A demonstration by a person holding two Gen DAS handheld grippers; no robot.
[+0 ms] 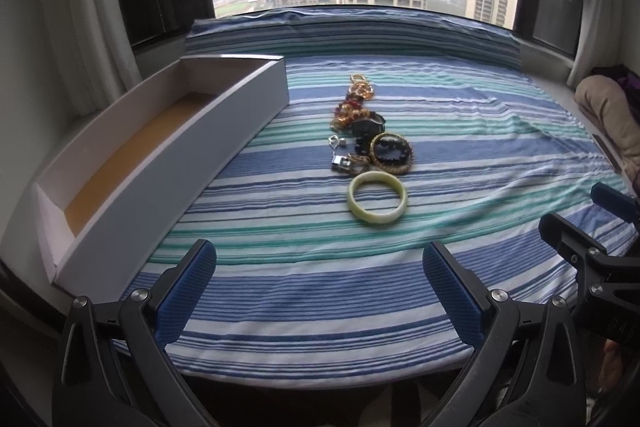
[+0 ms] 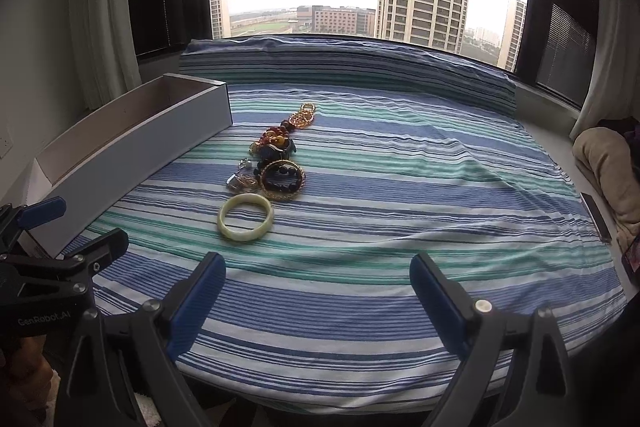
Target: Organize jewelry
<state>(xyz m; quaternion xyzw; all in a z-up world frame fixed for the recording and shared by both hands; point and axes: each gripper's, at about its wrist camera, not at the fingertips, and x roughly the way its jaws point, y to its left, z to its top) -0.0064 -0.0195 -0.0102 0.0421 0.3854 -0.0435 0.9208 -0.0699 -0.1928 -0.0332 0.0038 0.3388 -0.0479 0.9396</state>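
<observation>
A row of jewelry lies on a striped cloth. Nearest is a pale green bangle (image 1: 377, 202) (image 2: 245, 217). Behind it sit a gold bangle with dark beads inside (image 1: 391, 152) (image 2: 282, 180), small silver pieces (image 1: 340, 155) (image 2: 240, 179), a dark watch (image 1: 368, 126) and amber and red beads (image 1: 356, 99) (image 2: 296, 121). A long white box (image 1: 132, 163) (image 2: 132, 143) with a tan floor stands open at the left. My left gripper (image 1: 320, 263) and my right gripper (image 2: 318, 275) both hover open over the near cloth, short of the bangle, holding nothing.
The striped cloth (image 1: 480, 131) (image 2: 440, 167) covers a window seat with a cushion ridge along the glass. A beige bundle (image 1: 612, 115) (image 2: 608, 163) lies at the far right. Each gripper shows at the edge of the other's view: right gripper (image 1: 592, 227), left gripper (image 2: 76, 227).
</observation>
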